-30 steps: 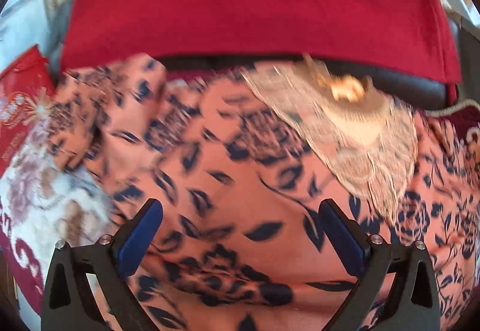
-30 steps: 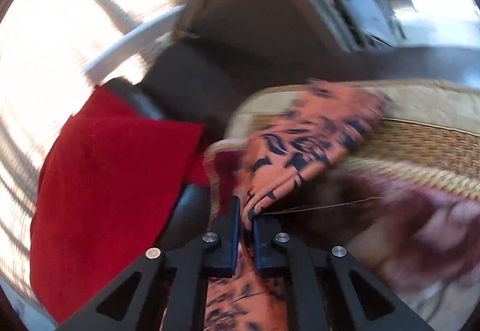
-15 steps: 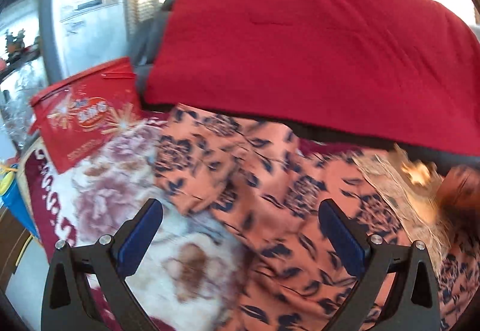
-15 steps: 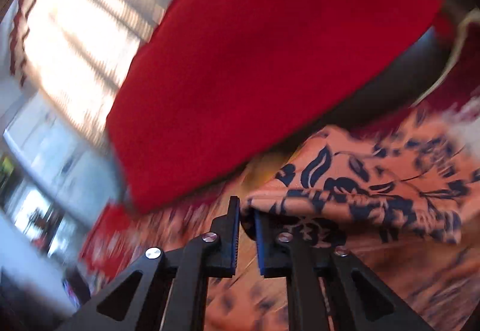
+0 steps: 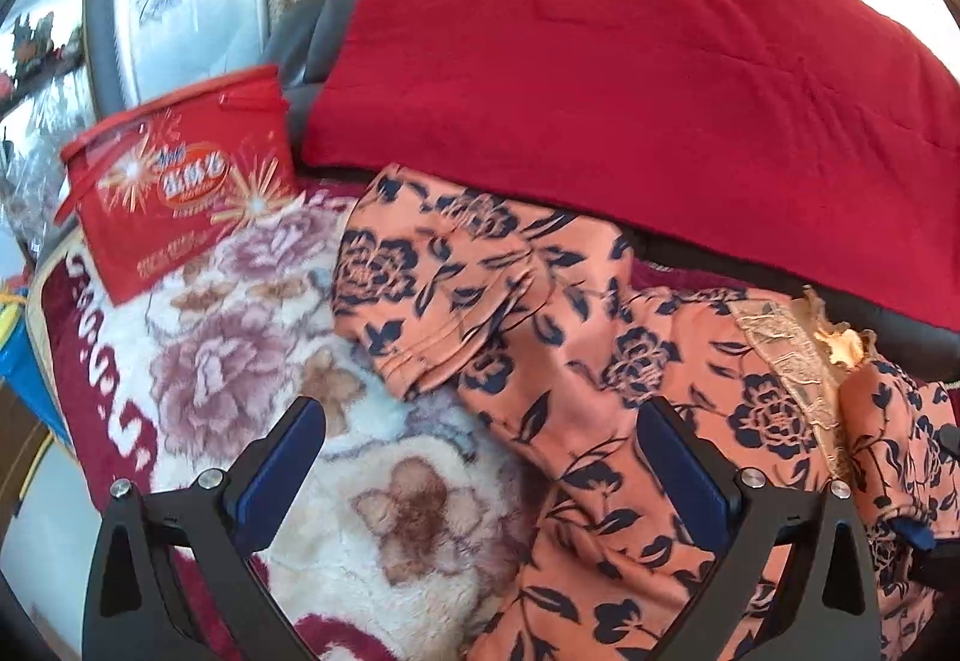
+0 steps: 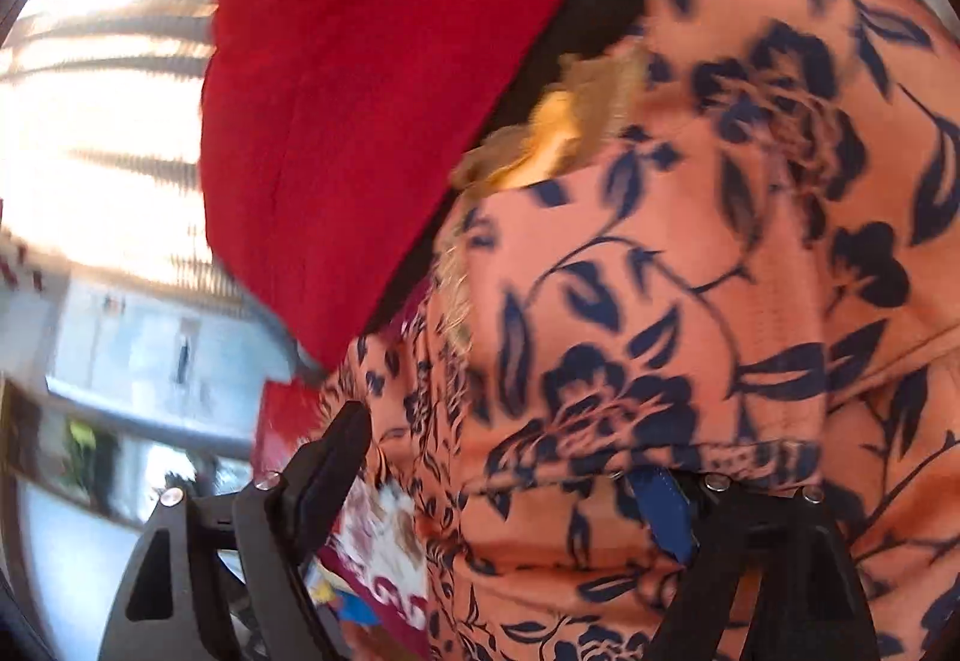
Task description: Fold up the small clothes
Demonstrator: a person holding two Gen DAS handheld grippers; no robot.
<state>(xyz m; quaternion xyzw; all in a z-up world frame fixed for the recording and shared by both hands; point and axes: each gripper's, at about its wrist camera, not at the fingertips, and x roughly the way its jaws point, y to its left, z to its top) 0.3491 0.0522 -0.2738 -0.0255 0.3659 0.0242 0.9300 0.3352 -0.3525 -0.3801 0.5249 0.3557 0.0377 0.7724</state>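
Moved: right gripper (image 6: pixel 510 487) is swinging over from the side, its jaws just opening, releasing the carried sleeve onto the garment (image 5: pixel 600 421).
Left gripper (image 5: pixel 480 457): hanging spread wide, empty, awaiting the next fold.
Garment: lying across frame centre-right, below the red blanket (image 5: pixel 630 79).

Each claw consists of two black, angular finger frames with triangular cut-outs. On the left claw (image 5: pixel 480 463), flat blue pads (image 5: pixel 282 472) line the inner finger faces. Round silver screws (image 5: pixel 211 478) sit on the frames. The right claw (image 6: pixel 510 457) has the same construction.
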